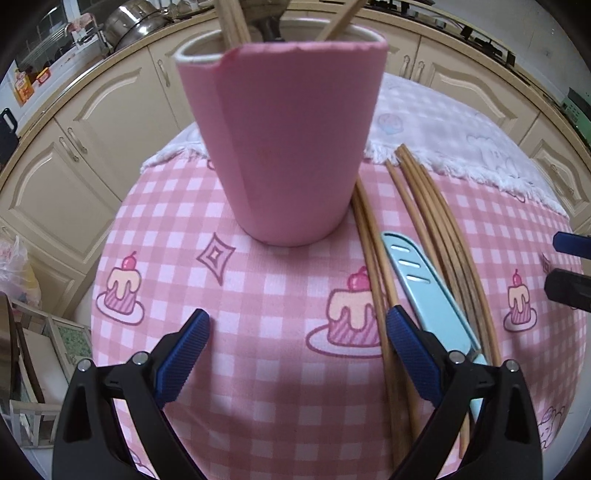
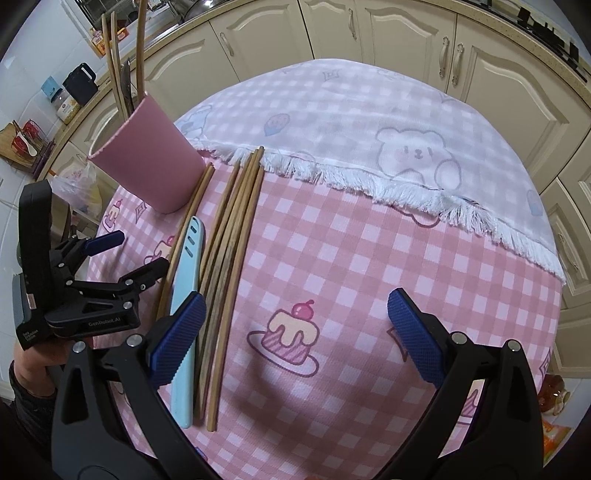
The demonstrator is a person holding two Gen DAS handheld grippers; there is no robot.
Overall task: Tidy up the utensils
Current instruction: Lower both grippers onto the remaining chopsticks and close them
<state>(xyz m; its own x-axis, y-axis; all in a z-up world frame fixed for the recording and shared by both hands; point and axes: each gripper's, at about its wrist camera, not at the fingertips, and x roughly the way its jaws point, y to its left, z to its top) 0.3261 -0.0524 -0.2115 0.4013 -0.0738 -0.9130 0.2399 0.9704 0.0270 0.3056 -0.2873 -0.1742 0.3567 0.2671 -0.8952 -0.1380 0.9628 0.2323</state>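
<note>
A pink cup (image 1: pixel 288 147) (image 2: pixel 151 162) stands upright on the checked tablecloth, with several wooden chopsticks (image 2: pixel 114 55) and a dark utensil standing in it. To its right, several loose chopsticks (image 1: pixel 443 229) (image 2: pixel 232 243) lie flat beside a light blue knife (image 1: pixel 428 291) (image 2: pixel 186 295). My left gripper (image 1: pixel 297 330) (image 2: pixel 129 254) is open in front of the cup, its right finger over the chopsticks. My right gripper (image 2: pixel 295 325) is open and empty, its left finger (image 2: pixel 177 339) over the blue knife; its tips (image 1: pixel 569 266) show at the left view's right edge.
A white fringed cloth (image 2: pixel 369 122) with a bear print covers the far half of the table. Cream kitchen cabinets (image 2: pixel 406 44) curve behind it. Pots (image 1: pixel 133 18) sit on the counter at back left. A person's hand (image 2: pixel 33 362) holds the left gripper.
</note>
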